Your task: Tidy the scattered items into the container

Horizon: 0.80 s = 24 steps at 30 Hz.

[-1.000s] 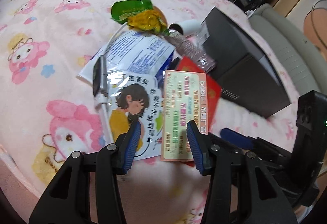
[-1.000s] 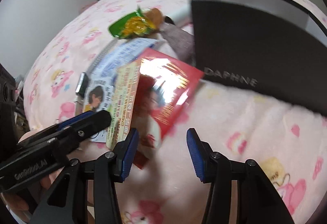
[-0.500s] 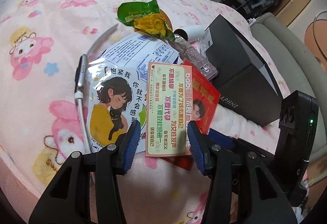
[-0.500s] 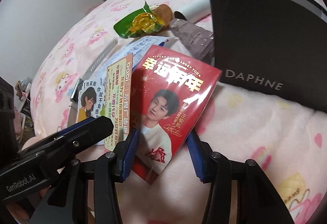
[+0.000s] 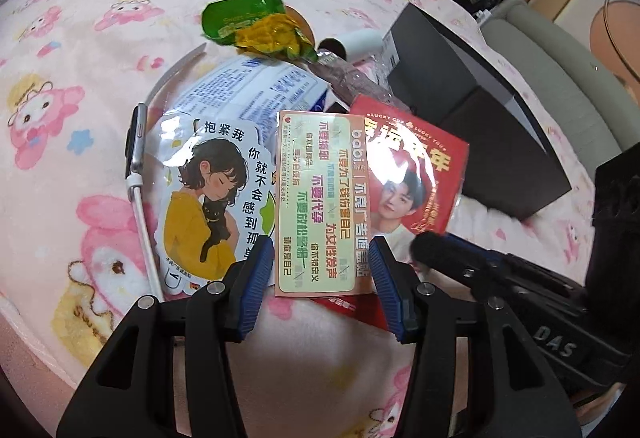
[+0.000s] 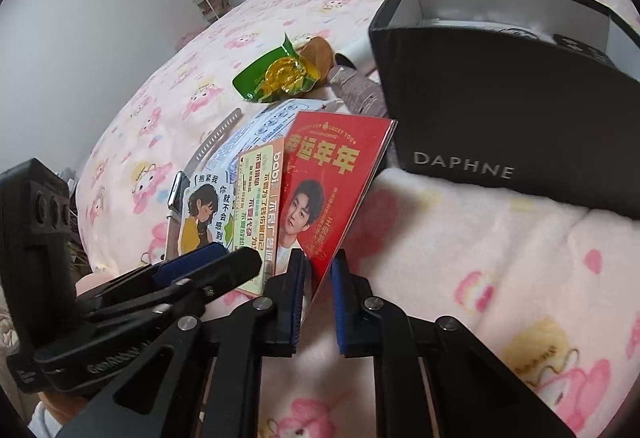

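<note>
Grasp stage, first item of the pile. Right gripper (image 6: 318, 280) was closed down on the near corner of the red card (image 6: 332, 190); its blue pads sat nearly together with the card's edge pinched between them, and the card stood tilted, its far end toward the black box (image 6: 500, 110). Left gripper (image 5: 322, 270) was released, jaws spread wide to either side of the near end of the green-and-peach sticker sheet (image 5: 322, 198), pads not pressing it so far as could be judged.

Container: black box, lettered DAPHNE, open at the top, pale inside, standing on the pink blanket (image 6: 500, 258) just beyond the card's far corner.

Other loose items: girl-and-cat sticker (image 5: 212, 198), blue-printed white packet (image 5: 248, 90), green and yellow wrapper (image 5: 260, 26), a white tube (image 5: 360, 40), a grey-purple sachet (image 6: 356, 92), a smartwatch (image 5: 136, 142) on its white cable. All overlapped near the box's left side.

Next move, as judged: lift the card clear of the sheet overlapping it, carry it up over the box's near wall, and let go inside.

Edges and room: the near wall stood tall, so the card would need height first. Open blanket lay to the right. The left tool sat just beside the right one, leaving little room on that side.
</note>
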Motion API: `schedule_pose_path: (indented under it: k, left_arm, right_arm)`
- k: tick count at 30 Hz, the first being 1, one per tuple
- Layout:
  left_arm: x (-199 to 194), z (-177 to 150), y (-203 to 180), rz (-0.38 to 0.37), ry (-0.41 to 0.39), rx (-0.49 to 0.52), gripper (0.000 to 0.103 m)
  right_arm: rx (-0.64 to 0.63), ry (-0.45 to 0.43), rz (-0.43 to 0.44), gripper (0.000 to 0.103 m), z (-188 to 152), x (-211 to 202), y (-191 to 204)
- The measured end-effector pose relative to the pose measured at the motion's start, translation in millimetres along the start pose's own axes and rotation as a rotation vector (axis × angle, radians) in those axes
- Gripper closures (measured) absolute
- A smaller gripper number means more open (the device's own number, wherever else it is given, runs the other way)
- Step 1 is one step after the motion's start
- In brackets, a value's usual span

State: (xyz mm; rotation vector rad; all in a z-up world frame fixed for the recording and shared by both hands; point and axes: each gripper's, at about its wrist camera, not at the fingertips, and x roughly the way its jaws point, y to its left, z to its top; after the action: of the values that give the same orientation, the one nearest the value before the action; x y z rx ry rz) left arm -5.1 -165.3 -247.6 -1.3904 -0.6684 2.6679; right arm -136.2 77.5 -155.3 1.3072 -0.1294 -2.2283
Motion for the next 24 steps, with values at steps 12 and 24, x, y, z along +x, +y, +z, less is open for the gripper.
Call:
schedule_pose_path:
  k: [12, 24]
  left_arm:
    - [10, -5, -24, -0.150, 0.077, 0.066, 0.063]
    - [38, 5, -52, -0.137, 0.115, 0.084, 0.062]
  right_arm:
    - [-0.010, 0.051, -0.068, 0.093, -28, -33, -34]
    - [0.036, 0.058, -0.110, 0.091, -30, -50, -57]
